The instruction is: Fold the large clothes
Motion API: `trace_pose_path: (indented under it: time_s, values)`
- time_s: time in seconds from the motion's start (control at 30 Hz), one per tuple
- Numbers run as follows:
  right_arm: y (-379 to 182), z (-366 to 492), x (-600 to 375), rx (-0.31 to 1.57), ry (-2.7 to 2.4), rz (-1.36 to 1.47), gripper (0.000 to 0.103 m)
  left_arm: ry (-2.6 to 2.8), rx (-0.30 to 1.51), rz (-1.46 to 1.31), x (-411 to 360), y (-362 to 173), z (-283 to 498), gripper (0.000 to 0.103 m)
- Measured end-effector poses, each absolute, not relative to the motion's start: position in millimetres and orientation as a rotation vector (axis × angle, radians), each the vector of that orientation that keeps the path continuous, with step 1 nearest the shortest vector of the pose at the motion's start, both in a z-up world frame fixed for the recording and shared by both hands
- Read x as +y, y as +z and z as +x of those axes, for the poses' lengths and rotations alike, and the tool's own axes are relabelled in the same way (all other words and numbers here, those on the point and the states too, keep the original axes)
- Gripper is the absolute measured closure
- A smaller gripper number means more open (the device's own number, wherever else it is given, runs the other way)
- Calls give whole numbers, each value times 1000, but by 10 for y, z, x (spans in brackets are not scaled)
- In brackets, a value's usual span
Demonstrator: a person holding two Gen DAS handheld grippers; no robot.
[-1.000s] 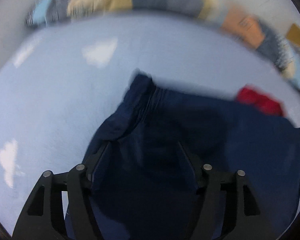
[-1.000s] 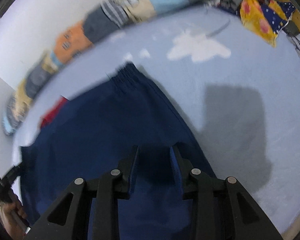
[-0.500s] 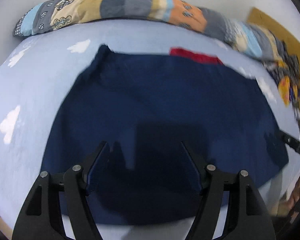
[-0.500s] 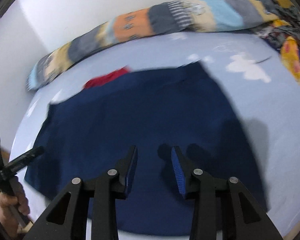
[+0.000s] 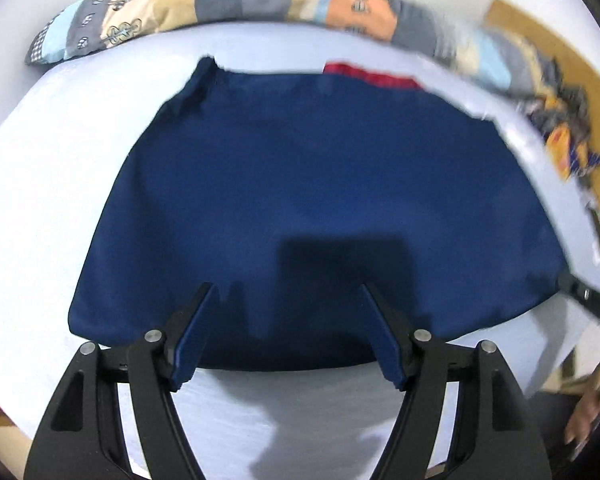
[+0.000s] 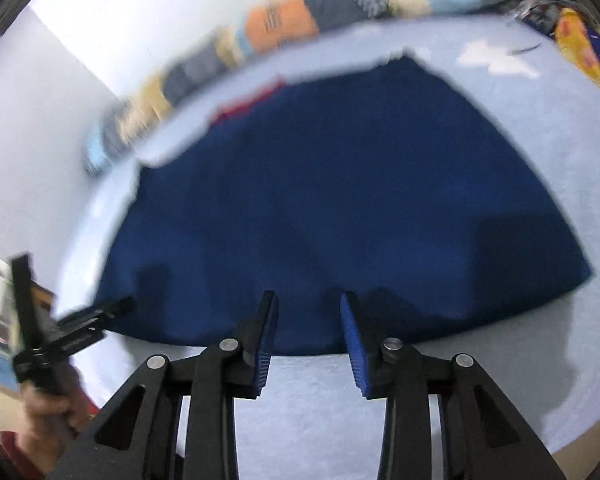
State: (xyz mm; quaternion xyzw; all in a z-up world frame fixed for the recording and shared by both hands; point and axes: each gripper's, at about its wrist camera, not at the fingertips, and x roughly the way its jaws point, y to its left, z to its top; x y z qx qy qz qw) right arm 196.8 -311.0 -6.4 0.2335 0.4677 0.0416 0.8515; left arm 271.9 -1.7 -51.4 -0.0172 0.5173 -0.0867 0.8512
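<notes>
The dark navy fabric garment (image 5: 320, 200) is lying flat on the pale blue bed (image 5: 60, 184). The left gripper (image 5: 286, 334) is hovering with fingers wide; the right gripper (image 6: 308, 336), fingers narrower and just opening, is gripping nothing.

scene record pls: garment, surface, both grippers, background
garment: navy garment spread flat, red piece showing at its far edge
surface: light blue sheet with white cloud prints
left gripper: open, empty, over near hem
right gripper: open, empty, over near hem
background: patchwork bolster along wall; multicoloured cloth pile at far right
</notes>
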Motion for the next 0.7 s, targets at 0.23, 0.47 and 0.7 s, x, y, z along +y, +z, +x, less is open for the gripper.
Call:
trace_pose_path:
  time_s: [0.23, 0.47, 0.7]
  values:
    - [-169, 1462, -3866, 910, -57, 764, 55, -201, 1121, -82, -96, -567, 2799, 32]
    - [-537, 1307, -4388, 902, -123, 1059, 55, -251, 1109, -64, -312, -578, 2819, 32]
    - [-699, 1428, -4418, 888, -143, 1144, 55, -275, 1112, -13, -514, -617, 2835, 32]
